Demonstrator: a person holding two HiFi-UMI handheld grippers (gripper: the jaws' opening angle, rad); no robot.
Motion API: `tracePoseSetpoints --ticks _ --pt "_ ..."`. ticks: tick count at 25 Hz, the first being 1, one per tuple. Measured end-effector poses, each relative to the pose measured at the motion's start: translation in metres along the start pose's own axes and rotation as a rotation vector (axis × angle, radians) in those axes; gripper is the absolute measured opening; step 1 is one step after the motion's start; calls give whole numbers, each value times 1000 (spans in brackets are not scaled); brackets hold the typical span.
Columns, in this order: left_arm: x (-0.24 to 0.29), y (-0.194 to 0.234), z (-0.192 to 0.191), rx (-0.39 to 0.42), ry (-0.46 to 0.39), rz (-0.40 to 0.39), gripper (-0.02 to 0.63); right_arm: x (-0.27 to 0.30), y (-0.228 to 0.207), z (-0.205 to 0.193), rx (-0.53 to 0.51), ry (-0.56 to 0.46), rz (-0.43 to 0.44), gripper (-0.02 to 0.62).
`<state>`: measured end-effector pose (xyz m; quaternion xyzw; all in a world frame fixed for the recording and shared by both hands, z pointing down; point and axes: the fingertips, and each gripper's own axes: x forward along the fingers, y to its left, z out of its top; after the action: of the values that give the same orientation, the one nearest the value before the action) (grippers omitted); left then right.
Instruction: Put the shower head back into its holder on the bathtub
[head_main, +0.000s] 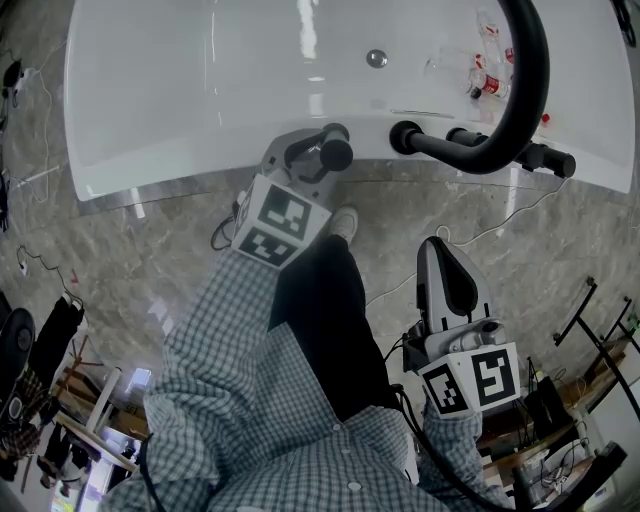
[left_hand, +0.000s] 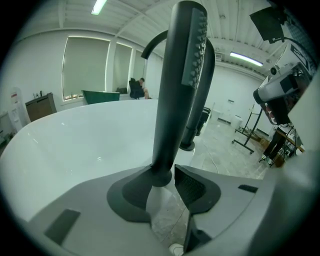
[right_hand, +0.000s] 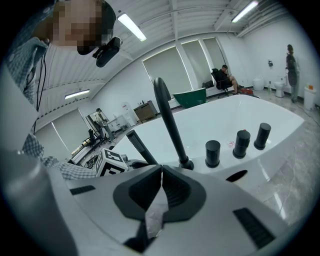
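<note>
The left gripper (left_hand: 169, 182) has its jaws closed on the shower head (left_hand: 180, 90), pinching the black wand near its lower end. The wand stands nearly upright from the pads, its long axis running up and away from them, and the nozzle face sits near the top, turned to the right in the left gripper view. In the head view this gripper sits right at the near rim of the bathtub (head_main: 200, 90), just left of the black knobs (head_main: 405, 136) and the foot of the arched faucet (head_main: 520, 90). I cannot make out the holder itself; I judge it lies on the rim under or just beside the wand's lower end, so the coming move depends on lining that end up straight above it. The right gripper (right_hand: 160, 185) has its jaws pressed together on nothing. It hangs back over the floor, well apart from the rim, so the left one is the nearer. The tub is dry, with a drain (head_main: 376, 58) and what look like a few small bottles (head_main: 487, 78) at its far right.
</note>
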<state>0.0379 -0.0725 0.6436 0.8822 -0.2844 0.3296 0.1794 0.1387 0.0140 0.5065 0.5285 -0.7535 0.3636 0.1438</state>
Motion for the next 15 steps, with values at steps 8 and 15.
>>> tracePoseSetpoints --ticks 8,15 --pt "-13 -1 -3 -5 -9 -6 124 0 10 1 -13 -4 11 20" --pt "-41 7 4 -27 -36 18 124 2 30 12 -36 -22 33 20"
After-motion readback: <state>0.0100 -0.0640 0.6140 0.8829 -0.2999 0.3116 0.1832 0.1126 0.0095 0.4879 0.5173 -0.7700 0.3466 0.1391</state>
